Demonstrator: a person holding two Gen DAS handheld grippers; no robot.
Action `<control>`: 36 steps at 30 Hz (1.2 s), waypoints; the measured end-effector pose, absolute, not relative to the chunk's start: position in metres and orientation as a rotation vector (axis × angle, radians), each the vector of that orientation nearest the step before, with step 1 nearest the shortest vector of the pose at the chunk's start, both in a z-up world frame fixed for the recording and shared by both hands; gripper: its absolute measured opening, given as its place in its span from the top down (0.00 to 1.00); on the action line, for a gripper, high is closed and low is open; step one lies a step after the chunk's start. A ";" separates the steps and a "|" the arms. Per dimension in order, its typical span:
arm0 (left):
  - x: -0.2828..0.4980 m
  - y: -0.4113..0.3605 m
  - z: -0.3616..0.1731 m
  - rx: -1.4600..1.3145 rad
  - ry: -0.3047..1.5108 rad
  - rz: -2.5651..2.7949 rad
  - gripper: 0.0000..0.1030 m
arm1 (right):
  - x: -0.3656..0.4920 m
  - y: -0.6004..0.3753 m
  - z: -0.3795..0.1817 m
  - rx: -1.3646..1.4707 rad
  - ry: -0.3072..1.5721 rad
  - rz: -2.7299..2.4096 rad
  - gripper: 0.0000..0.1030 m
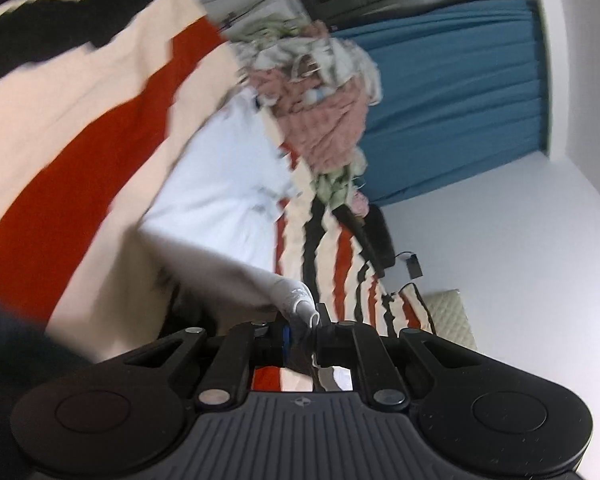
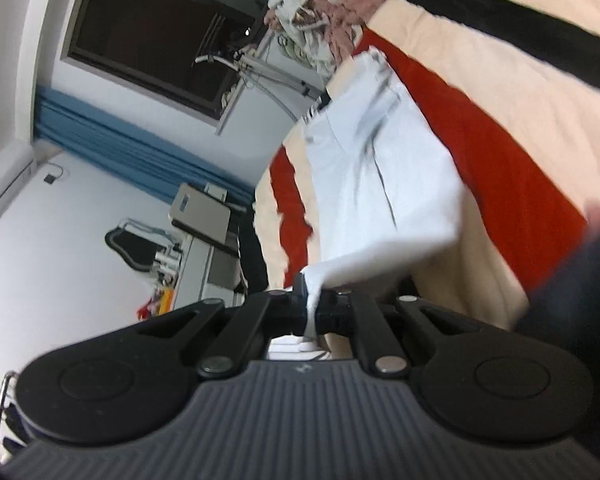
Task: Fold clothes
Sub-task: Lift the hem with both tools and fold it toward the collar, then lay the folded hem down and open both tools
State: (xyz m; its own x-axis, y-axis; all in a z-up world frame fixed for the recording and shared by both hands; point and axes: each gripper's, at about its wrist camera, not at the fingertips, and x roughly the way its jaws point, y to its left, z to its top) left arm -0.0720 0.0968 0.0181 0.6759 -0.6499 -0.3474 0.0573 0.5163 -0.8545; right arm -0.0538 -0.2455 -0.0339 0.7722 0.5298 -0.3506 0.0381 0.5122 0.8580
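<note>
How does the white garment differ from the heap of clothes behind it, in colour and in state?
The white garment is one plain pale piece, spread on the striped blanket; the heap of clothes is pink, green and patterned, crumpled together. The left gripper and right gripper each pinch the garment; the heap is untouched. Both lie on the blanket.

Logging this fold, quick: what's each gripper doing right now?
Left gripper: shut on the white cloth garment.
Right gripper: shut on the white cloth garment too.
</note>
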 end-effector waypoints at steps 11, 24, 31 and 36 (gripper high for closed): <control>0.088 0.042 0.071 -0.573 0.598 -0.419 0.88 | 0.119 -0.257 -0.020 0.997 0.610 0.211 0.94; 0.220 0.015 -0.047 -0.324 0.616 -0.310 0.85 | 0.248 -0.241 -0.103 0.660 0.650 0.186 0.94; 0.258 0.011 -0.085 -0.269 0.697 -0.277 0.82 | 0.271 -0.225 -0.139 0.542 0.716 0.166 0.94; 0.254 0.006 -0.082 -0.208 0.691 -0.262 0.74 | 0.270 -0.223 -0.130 0.521 0.748 0.183 0.69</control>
State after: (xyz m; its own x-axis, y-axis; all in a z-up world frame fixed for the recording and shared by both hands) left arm 0.2543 0.0055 -0.0820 0.7400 -0.3054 -0.5993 0.1685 0.9467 -0.2744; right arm 0.2696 -0.2230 -0.1305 0.7246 0.3386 -0.6002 0.0236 0.8583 0.5126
